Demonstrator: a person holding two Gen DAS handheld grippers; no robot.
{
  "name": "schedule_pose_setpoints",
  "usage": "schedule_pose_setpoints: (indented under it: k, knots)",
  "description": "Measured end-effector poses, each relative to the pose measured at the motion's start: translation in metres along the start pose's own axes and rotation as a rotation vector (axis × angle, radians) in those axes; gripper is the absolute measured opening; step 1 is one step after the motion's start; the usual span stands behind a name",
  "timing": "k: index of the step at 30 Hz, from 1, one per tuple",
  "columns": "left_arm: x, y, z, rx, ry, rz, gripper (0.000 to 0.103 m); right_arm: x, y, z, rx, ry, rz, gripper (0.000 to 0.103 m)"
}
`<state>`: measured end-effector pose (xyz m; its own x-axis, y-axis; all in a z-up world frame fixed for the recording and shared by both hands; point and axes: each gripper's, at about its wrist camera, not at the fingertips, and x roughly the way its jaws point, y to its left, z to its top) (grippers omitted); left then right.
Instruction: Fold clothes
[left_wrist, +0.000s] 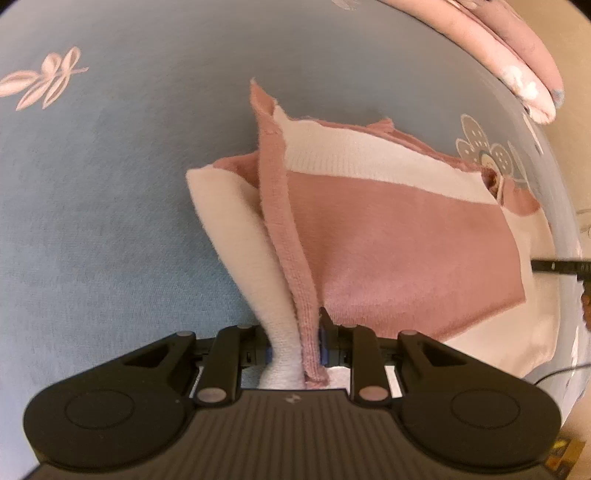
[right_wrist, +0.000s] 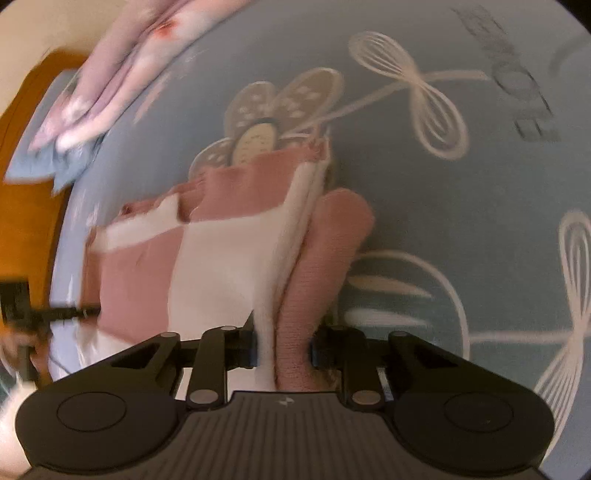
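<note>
A pink and white knitted garment (left_wrist: 388, 236) lies partly folded on a blue sheet (left_wrist: 110, 221) printed with flowers. My left gripper (left_wrist: 295, 350) is shut on a bunched white and pink edge of it, which rises from the sheet into the jaws. In the right wrist view the same garment (right_wrist: 229, 258) spreads to the left, and my right gripper (right_wrist: 284, 347) is shut on a thick pink and white fold of it. The other gripper's black tip (left_wrist: 557, 266) shows at the garment's right edge in the left wrist view.
A pink flowered cloth (left_wrist: 517, 55) lies bunched at the far edge of the sheet, also seen as pink flowered cloth (right_wrist: 122, 66) in the right wrist view. An orange-brown surface (right_wrist: 26, 206) lies beyond the sheet's left edge. A hand (right_wrist: 22, 350) holds the other gripper at lower left.
</note>
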<state>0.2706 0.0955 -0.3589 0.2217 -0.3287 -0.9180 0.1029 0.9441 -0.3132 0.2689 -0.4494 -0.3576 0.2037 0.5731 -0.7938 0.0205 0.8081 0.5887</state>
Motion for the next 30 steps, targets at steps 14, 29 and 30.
schedule_pose_setpoints:
  k: [14,29,30]
  knots:
    - [0.005,0.012,-0.001,-0.023,-0.015,-0.075,0.025,0.006,0.039,-0.007,0.028,-0.034,-0.244,0.025]
    - [0.014,-0.008,0.001,-0.018,-0.022,0.006,0.025,0.003,0.04,-0.008,-0.045,-0.018,-0.228,0.025]
    - [0.014,-0.009,0.001,-0.023,-0.024,0.013,0.025,0.003,0.04,-0.008,-0.05,-0.015,-0.224,0.025]
